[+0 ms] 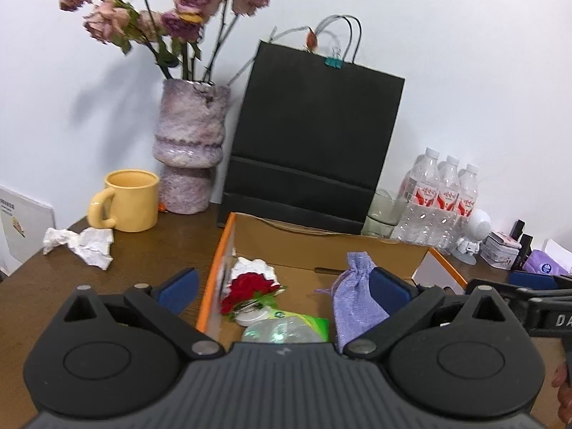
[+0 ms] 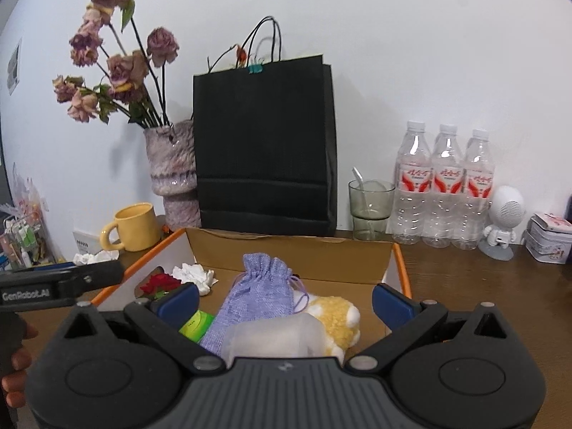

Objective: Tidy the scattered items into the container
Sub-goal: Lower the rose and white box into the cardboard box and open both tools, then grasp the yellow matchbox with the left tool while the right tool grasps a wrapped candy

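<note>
On the desk (image 1: 150, 250), left of the box (image 1: 214, 254) and just in front of the mug (image 1: 130, 200), lies the crumpled tissue (image 1: 84, 243), and from what I see it is the one loose scrap not yet put away. Both of my claws hang over the box mouth. The left claw (image 1: 284, 287) is spread wide with nothing between its blue pads, and the right claw (image 2: 286, 302) is spread just as wide and also empty. Inside the box I see a pouch (image 2: 255, 293), a red rose (image 1: 252, 286), a white wad (image 2: 195, 275), a green packet (image 1: 311, 323), a yellow plush (image 2: 338, 316) and a frosted, translucent item (image 2: 275, 334) I cannot name. The relation that matters: the tissue sits well to the left of the left claw and a bit farther away from me, across the orange box wall, while the right claw is farther off again, with the whole box between it and the tissue. So I judge the left one should take it. The tissue stretches roughly left to right, so I would swing left, clear the wall, and close across its narrow width. The mug stands close behind it, so I would come in low from the near side.
</note>
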Demonstrator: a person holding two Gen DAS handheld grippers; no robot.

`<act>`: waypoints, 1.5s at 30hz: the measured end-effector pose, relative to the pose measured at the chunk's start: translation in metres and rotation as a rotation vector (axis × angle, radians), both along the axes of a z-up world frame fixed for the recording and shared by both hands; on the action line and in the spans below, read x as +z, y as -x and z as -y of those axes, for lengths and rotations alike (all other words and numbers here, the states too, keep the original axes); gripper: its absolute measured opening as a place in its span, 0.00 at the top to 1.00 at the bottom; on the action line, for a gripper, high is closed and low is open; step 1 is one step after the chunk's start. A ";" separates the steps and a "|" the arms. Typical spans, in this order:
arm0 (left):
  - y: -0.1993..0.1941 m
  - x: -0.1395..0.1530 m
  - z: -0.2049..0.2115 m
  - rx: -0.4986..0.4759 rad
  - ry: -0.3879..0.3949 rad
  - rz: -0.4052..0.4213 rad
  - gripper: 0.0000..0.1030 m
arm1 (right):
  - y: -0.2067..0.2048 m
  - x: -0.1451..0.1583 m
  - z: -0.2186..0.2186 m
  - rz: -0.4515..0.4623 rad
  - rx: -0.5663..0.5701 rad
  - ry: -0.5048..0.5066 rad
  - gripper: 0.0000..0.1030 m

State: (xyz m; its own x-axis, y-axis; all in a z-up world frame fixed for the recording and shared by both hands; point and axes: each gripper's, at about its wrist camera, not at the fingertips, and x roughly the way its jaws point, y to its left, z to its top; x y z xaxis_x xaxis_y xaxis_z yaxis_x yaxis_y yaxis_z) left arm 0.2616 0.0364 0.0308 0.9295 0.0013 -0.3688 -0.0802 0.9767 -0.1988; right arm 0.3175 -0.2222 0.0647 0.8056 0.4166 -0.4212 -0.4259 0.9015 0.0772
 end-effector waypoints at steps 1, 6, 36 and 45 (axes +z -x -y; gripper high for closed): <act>0.005 0.000 -0.002 -0.001 -0.005 0.005 0.00 | 0.003 0.001 0.003 0.003 -0.003 -0.003 0.00; 0.025 -0.002 -0.013 0.000 -0.034 0.002 0.00 | 0.020 -0.002 0.019 0.017 -0.041 0.017 0.00; 0.053 -0.068 -0.063 0.068 -0.082 -0.231 0.04 | 0.053 -0.095 0.052 -0.171 -0.184 0.182 0.20; 0.046 -0.080 -0.059 0.028 -0.134 -0.277 0.76 | 0.054 -0.098 0.054 -0.202 -0.132 0.143 0.80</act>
State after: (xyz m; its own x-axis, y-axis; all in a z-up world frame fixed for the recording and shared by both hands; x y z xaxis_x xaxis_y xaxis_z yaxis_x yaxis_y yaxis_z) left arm 0.2152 0.0954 -0.0492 0.7926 0.0912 -0.6029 -0.1408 0.9894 -0.0354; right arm 0.2631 -0.2762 -0.0336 0.7426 0.2383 -0.6260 -0.2930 0.9560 0.0165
